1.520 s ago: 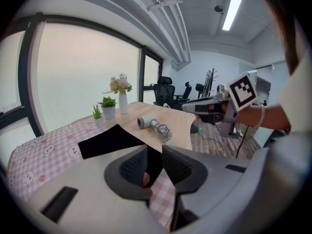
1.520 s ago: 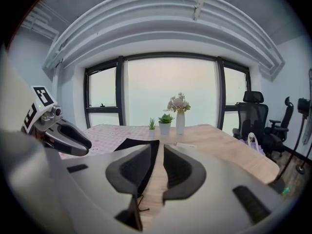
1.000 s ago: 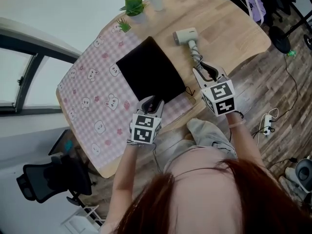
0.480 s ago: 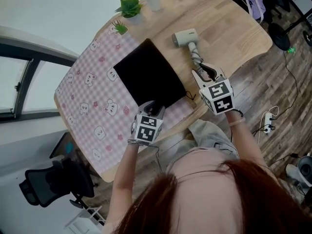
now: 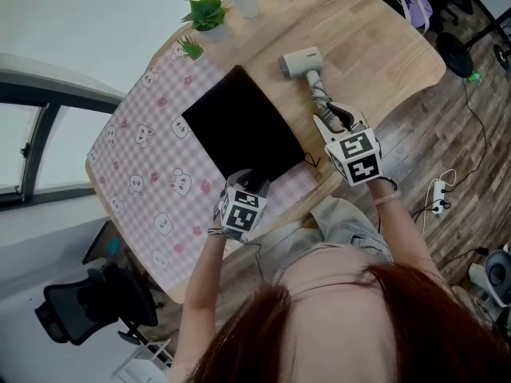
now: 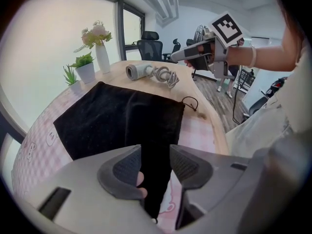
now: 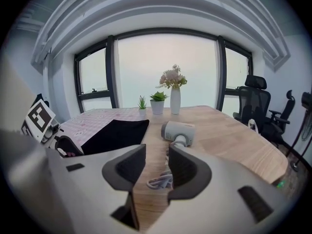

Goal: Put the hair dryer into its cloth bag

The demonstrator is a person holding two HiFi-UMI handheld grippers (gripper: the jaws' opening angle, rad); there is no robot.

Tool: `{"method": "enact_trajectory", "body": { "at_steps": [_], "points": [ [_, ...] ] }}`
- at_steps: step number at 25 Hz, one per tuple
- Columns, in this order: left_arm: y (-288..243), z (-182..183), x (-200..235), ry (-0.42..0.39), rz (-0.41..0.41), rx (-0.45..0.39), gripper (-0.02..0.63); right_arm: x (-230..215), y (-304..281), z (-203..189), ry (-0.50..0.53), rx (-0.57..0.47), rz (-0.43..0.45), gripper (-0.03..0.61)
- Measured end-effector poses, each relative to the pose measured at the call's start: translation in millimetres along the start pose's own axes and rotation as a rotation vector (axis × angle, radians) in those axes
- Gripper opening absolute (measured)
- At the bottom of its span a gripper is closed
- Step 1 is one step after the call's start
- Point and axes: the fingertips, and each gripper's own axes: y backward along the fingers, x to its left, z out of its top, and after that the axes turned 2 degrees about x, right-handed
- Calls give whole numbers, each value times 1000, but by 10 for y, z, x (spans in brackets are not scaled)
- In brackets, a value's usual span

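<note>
On the wooden table (image 5: 375,38) the black bag (image 5: 239,126) lies flat on a pink cloth (image 5: 152,174), and the dryer (image 5: 302,61) is beside it, still outside. Your left gripper (image 6: 155,167) has come down and its jaws have just been opening wide around the bag's near corner, without pinching it. Your right gripper (image 7: 157,167), also opening and empty, points at the cord (image 5: 319,94), so I think grasping comes next.

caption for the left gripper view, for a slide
Left gripper, jaws just opened wider, around the bag's near edge; dryer beyond.
</note>
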Motion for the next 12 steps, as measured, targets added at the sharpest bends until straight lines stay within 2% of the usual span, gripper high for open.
{"method": "enact_trajectory", "body": {
  "at_steps": [12],
  "points": [
    [-146,-60,50,-7,-40,34,140,-199,-343,-195,-58,68,-52,239]
  ]
}}
